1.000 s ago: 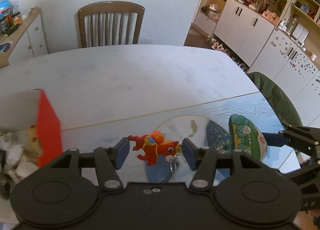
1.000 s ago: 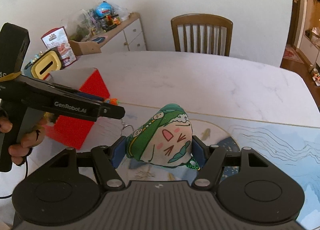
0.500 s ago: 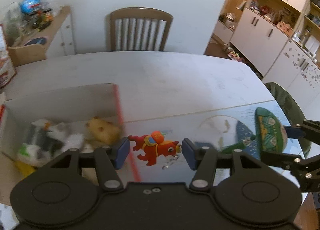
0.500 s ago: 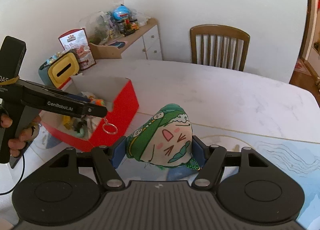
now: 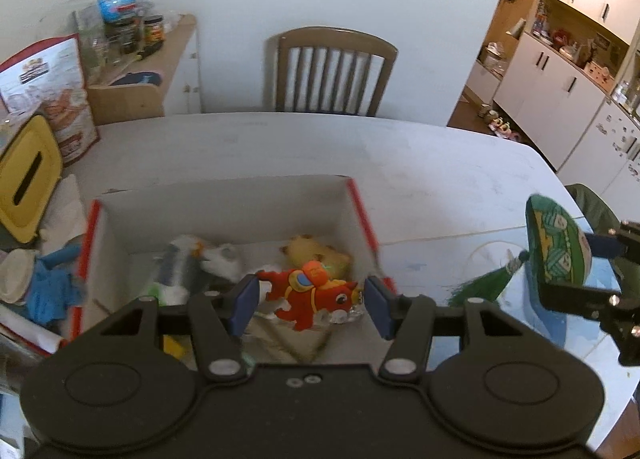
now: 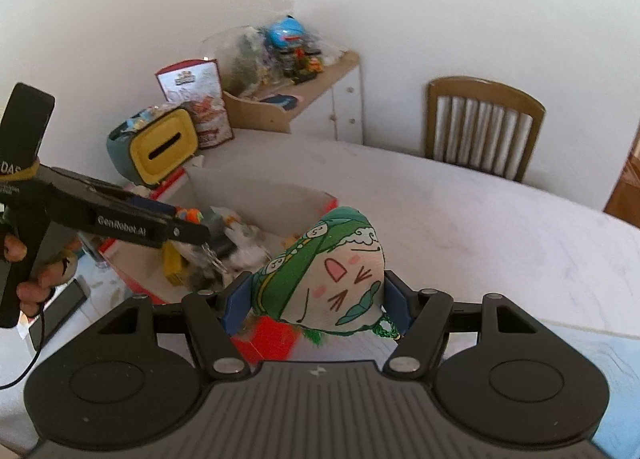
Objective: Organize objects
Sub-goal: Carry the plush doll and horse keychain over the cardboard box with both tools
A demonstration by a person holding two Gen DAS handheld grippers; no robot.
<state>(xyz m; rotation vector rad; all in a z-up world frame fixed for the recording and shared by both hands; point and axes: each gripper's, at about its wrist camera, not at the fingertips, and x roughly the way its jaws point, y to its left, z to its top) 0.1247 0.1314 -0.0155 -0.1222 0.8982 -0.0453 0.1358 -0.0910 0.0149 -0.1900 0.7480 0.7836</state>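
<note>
Over red box (image 5: 362, 211) now: left gripper (image 5: 310, 301), horse charm (image 5: 316, 293).

I see the box (image 5: 224, 199) on the table (image 5: 400, 163), with toys (image 5: 216, 259) in it. My left claw (image 5: 308, 299) hangs over the box holding the horse figure (image 5: 312, 291). My right claw (image 6: 316, 299) is to the box's right, holding the plush (image 6: 336, 279). A chair (image 5: 332, 71) stands behind the table.

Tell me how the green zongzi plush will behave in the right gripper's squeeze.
The green zongzi plush looks like stuffed fabric, so it probably gives under the right gripper rather than slipping. Likely light for its bulk. Its tassel hangs loose and may snag the red box rim.
</note>
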